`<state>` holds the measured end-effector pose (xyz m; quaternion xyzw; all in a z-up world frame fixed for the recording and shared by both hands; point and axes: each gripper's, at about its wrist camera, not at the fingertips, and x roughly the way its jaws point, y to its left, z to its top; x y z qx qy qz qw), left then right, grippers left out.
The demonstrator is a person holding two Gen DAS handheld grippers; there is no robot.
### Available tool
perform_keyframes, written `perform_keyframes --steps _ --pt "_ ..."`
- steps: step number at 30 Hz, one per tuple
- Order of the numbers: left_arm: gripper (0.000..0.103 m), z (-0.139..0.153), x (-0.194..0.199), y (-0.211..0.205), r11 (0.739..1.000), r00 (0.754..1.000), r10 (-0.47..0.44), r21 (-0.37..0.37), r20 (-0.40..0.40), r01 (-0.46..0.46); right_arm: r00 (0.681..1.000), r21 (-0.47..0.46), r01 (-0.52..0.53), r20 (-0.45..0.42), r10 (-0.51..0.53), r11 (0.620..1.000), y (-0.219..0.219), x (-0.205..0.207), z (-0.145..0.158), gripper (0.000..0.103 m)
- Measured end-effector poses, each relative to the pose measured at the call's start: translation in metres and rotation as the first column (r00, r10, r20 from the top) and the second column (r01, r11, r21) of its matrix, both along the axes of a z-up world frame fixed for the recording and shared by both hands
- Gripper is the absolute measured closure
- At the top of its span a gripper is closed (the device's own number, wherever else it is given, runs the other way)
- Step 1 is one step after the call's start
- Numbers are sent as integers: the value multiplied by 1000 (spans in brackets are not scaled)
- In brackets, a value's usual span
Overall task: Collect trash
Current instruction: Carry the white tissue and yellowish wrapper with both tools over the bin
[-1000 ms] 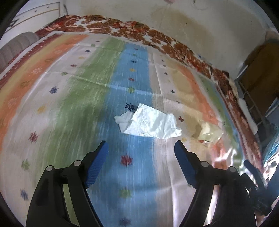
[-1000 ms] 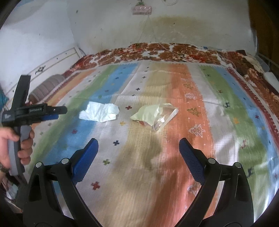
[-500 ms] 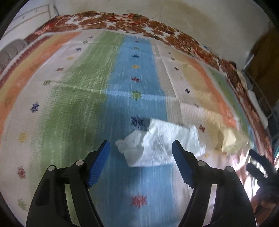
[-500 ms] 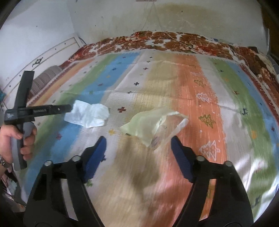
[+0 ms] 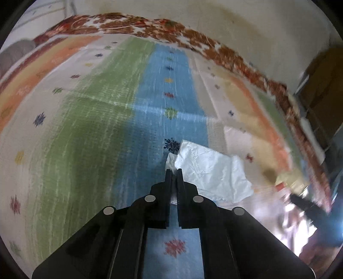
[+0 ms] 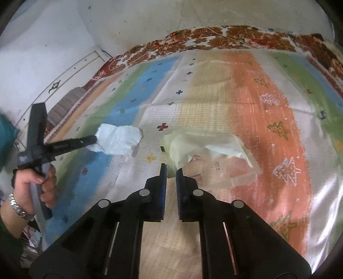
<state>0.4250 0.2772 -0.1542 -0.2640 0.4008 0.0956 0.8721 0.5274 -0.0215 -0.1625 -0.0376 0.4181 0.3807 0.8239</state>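
the left hand (image 6: 35, 188), a metal watch (image 6: 18, 207) at its wrist, grips the handle of the left gripper (image 5: 174, 171). its jaws are clamped together on the near corner of the white tissue (image 5: 211, 171). the rest of the tissue spreads away to the right of the fingertips, lying on the blue stripe of the striped rug (image 5: 90, 120) and reaching onto the pale stripe beside it. in the right wrist view the same tissue (image 6: 119, 142) shows at the tip of the left gripper (image 6: 94, 140), its far edge slightly raised over a shadow.

further right lies the pale yellow wrapper (image 6: 205, 148), crumpled, with a clear plastic part toward the right, on the beige and orange stripes. it is well apart from the tissue. the right gripper (image 6: 171, 170) has its jaws closing, with only a narrow gap left between the blue pads (image 6: 164, 188). the near edge of the wrapper sits at the fingertips; whether the pads already pinch it cannot be told, as the edge is blurred there.

a brown floral cloth (image 6: 225, 36) borders the far edge of the rug, against the stained wall (image 6: 193, 15).
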Motion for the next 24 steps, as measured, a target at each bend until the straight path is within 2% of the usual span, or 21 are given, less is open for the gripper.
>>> perform_keyframes --steps 2,11,19,24 --pt "100 5 -8 -1 999 1000 12 -40 18 -11 1000 -12 6 4 -6 1000 -1 -7 4 96" --pt "100 46 -60 -37 1000 1000 -8 -5 24 8 998 -94 17 68 -11 995 -12 -65 39 96" --pt "101 71 -99 -65 994 999 -22 107 -43 27 995 -167 7 102 11 986 -31 -117 59 96" --pt "101 98 -122 -84 992 998 -38 118 -42 43 992 -181 -27 113 48 983 -46 -150 78 96"
